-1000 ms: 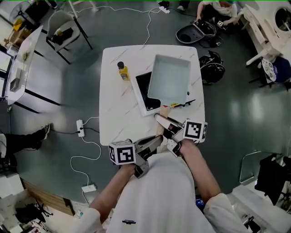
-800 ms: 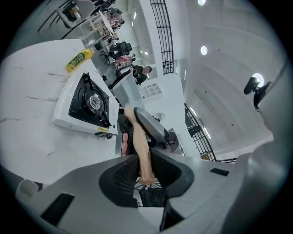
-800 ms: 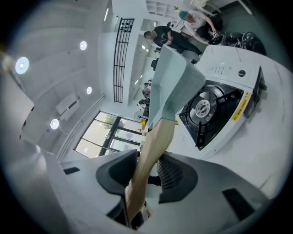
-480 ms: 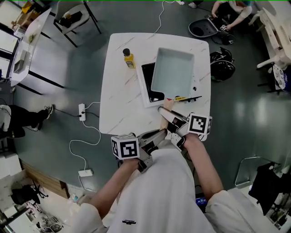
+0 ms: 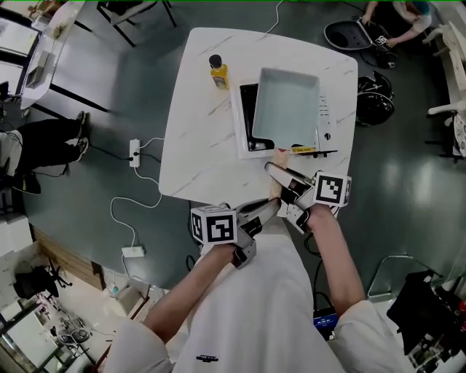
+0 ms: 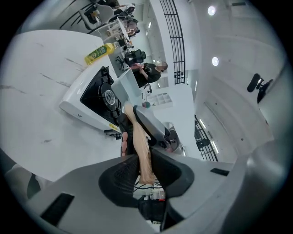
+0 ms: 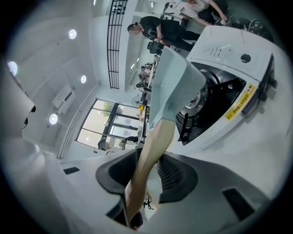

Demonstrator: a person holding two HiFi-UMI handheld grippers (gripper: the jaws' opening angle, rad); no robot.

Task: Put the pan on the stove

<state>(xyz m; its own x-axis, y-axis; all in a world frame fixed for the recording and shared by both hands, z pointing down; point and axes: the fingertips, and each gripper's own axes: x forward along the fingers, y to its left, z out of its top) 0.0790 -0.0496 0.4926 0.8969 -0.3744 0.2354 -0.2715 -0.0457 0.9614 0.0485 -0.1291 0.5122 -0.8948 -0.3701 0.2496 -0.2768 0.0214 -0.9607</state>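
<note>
A pale teal rectangular pan [image 5: 287, 106] [image 7: 171, 84] [image 6: 128, 87] hangs tilted close over the white stove [image 5: 325, 116] [image 7: 219, 101] [image 6: 87, 109] with its black top; whether it touches I cannot tell. Its wooden handle [image 5: 279, 156] [image 6: 141, 145] [image 7: 150, 155] runs back toward me. My left gripper [image 5: 268, 209] [image 6: 143, 171] is shut on the handle near its end. My right gripper [image 5: 282, 175] [image 7: 147, 176] is shut on the same handle closer to the pan. The right gripper's grey body [image 6: 151, 124] also shows in the left gripper view.
A yellow bottle [image 5: 218, 73] [image 6: 98, 54] stands on the white table [image 5: 196, 146] left of the stove. A power strip [image 5: 135, 153] with cable lies on the floor at the left. Chairs and a person [image 5: 408, 11] are beyond the table at the back right.
Both grippers have sunk with the pan, bringing it lower over the stove. The head view has shifted, so the table sits higher in the picture.
</note>
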